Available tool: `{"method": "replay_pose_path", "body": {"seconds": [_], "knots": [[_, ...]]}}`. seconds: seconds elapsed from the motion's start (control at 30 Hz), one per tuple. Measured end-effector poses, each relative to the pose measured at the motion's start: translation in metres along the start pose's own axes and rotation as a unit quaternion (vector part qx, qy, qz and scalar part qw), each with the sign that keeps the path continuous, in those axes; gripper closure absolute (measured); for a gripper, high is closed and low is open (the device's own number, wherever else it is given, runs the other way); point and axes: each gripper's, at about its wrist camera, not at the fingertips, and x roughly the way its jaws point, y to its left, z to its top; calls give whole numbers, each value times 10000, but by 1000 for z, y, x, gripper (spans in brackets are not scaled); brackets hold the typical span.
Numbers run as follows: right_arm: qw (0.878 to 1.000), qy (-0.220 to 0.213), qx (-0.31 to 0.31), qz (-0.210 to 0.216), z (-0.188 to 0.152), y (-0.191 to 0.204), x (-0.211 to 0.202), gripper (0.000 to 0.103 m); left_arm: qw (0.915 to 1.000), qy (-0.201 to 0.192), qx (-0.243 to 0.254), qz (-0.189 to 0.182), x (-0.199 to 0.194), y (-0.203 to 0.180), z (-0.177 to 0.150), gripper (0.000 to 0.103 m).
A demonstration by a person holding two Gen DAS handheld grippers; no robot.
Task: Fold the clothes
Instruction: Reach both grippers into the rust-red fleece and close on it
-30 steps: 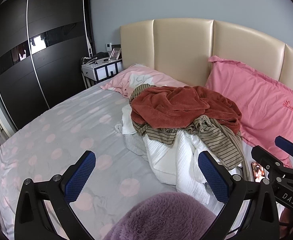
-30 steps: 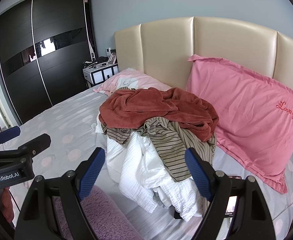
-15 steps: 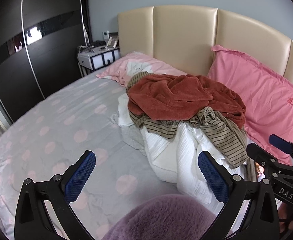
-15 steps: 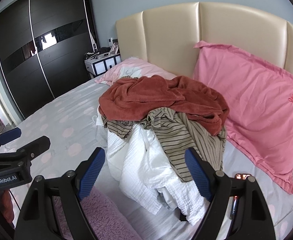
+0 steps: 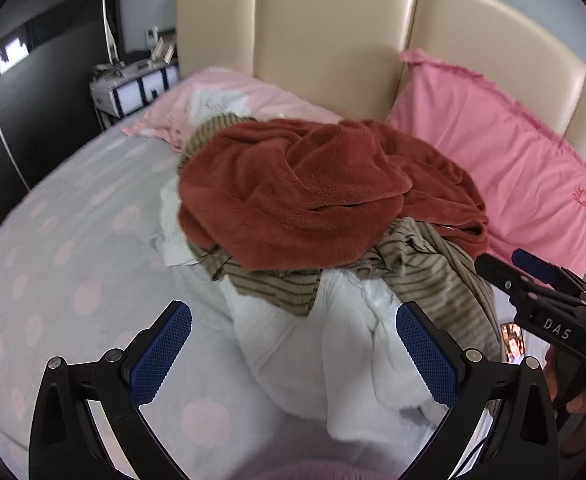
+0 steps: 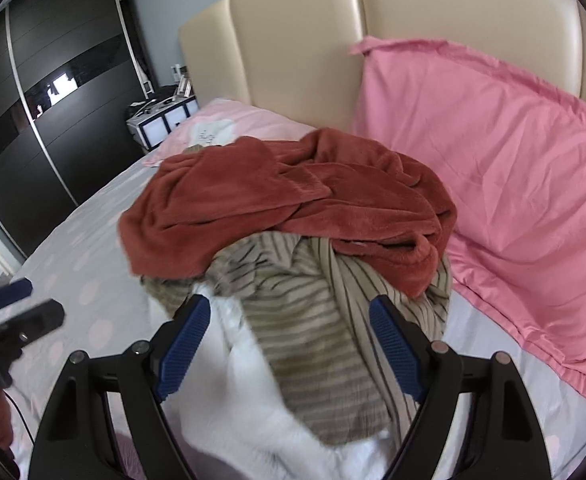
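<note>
Left gripper (image 5: 293, 340) is hovering wide open, holding nothing, its pads framing the white garment (image 5: 305, 344) at the pile's near edge. Right gripper (image 6: 289, 340) is likewise spread and empty, bracketing the striped shirt (image 6: 305, 320); probably both are lining up to pick a first item. The rust fleece (image 5: 293, 200) is lying on top of the heap. Everything is sitting unfolded mid-bed on the dotted sheet (image 5: 65, 240), beside a pink pillow (image 6: 493, 160), a cream headboard (image 5: 333, 40) behind and a dark wardrobe (image 6: 53, 120) to the left.
</note>
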Motion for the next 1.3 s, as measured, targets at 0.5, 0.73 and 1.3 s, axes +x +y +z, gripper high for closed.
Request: {"method": "replay_pose_path", "body": {"seconds": [0.5,0.73,1.3], "knots": [[9986,169,275,415,59,25,122,21,9926,375,-1129,-231,100,48,48,0],[9982,337,194,451,66,41,151,60,9922,380,-1160,-260,112,36,59,35],[9866,291,-615,1485,45,110,57,90,9950,-608,-798,-8,-5,24,47,95]]}}
